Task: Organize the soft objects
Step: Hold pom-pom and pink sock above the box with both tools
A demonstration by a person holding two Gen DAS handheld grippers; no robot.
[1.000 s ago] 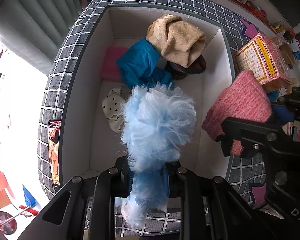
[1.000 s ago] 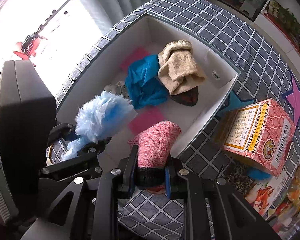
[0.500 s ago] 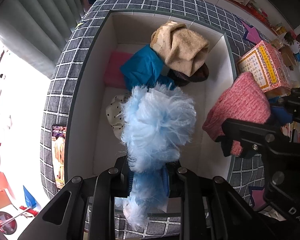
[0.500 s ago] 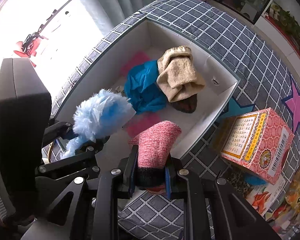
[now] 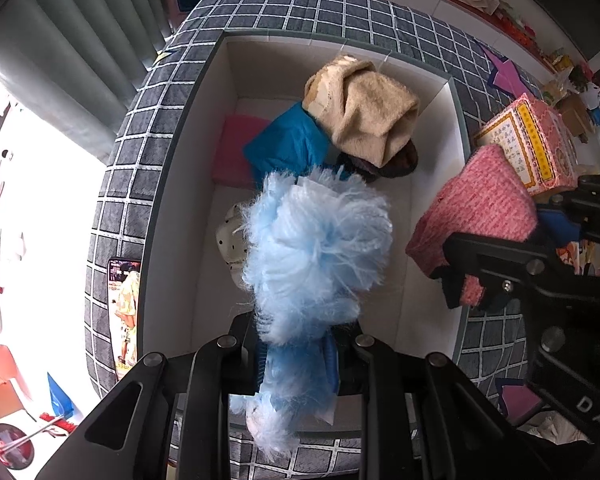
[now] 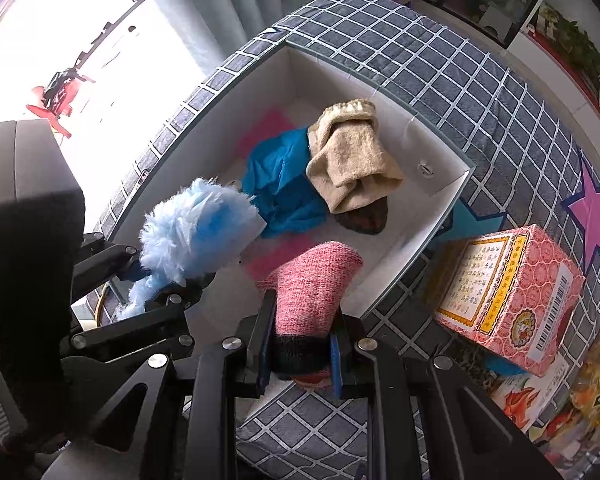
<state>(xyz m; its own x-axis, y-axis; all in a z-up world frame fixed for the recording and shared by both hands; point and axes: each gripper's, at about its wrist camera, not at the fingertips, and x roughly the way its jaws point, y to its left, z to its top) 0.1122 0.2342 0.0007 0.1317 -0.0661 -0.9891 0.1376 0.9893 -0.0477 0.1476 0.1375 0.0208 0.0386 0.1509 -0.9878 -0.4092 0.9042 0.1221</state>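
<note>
Stock as I read it from my two wrist cameras, left to right.

1. White box (image 5: pixel 180 216), open-topped, resting on a grey checked cover (image 5: pixel 140 128) with star patches. It sits below both grippers.
2. In the box, from the left wall: a flat pink cloth (image 5: pixel 236 148); a white piece with dark dots (image 5: pixel 230 240), mostly hidden; a crumpled blue cloth (image 5: pixel 288 148); a tan fleecy bundle (image 5: pixel 364 120) lying over the blue cloth and over a dark brown item (image 5: pixel 396 162).
3. Left gripper (image 5: pixel 296 364): my fingers are clenched on a fluffy light-blue soft item (image 5: pixel 316 248), which hangs over the near half of the box, above the dotted piece.
4. Right gripper (image 6: pixel 300 354): fingers clamped on the dark cuff of a pink knitted item (image 6: pixel 312 280), which I hold above the box's right-hand wall. Whether it touches that wall, I cannot tell.
5. Pink patterned carton (image 6: pixel 512 300) with a yellow-bordered label, on the cover just to the right of the box.
</note>
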